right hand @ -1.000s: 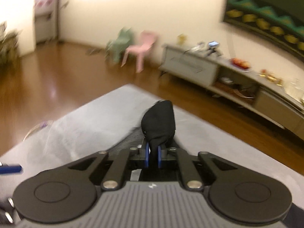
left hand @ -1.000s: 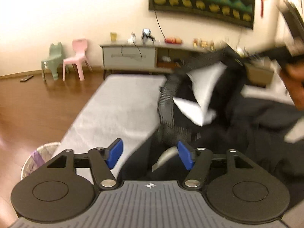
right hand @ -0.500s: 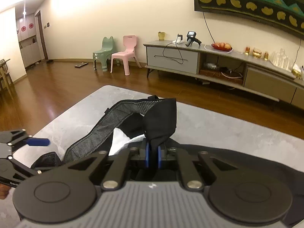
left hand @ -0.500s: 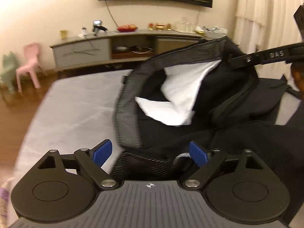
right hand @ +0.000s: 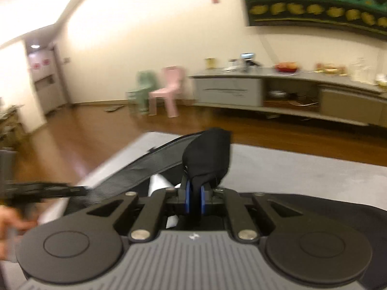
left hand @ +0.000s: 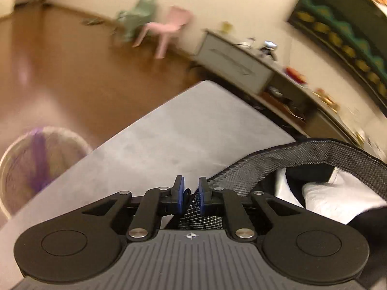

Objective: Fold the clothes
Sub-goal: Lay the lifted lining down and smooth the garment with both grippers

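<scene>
With both the left gripper (left hand: 191, 189) and right gripper (right hand: 194, 197) fingers pinched shut on the black mesh-lined garment (left hand: 302, 162) lifted over the grey worktop (left hand: 193, 125), the spreading step seems in hand; next calls for laying it flat toward 12 o'clock.

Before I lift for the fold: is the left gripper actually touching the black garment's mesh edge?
Touching. The left wrist view shows the left gripper with its blue pads closed on the mesh edge of the black garment, netting bunched between them.
</scene>
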Action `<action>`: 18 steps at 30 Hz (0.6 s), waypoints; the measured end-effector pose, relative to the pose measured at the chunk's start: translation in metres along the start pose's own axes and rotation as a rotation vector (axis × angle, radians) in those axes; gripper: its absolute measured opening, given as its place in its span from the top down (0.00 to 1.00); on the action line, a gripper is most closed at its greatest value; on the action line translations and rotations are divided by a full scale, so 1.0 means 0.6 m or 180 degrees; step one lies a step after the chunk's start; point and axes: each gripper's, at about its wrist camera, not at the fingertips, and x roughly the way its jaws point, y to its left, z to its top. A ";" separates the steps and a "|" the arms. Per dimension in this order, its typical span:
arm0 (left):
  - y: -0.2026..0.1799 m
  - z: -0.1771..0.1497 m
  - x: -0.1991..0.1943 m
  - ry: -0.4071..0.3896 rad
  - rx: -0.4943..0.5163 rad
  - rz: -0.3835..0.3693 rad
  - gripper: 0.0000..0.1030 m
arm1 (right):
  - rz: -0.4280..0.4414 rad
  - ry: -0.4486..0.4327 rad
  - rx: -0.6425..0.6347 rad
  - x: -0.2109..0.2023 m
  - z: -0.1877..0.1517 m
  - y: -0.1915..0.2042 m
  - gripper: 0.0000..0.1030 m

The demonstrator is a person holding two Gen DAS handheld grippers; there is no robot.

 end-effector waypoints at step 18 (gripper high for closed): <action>-0.154 -0.126 -0.152 0.0193 0.2107 -0.0702 0.10 | -0.1562 -0.0125 0.1434 -0.422 -0.357 -0.327 0.38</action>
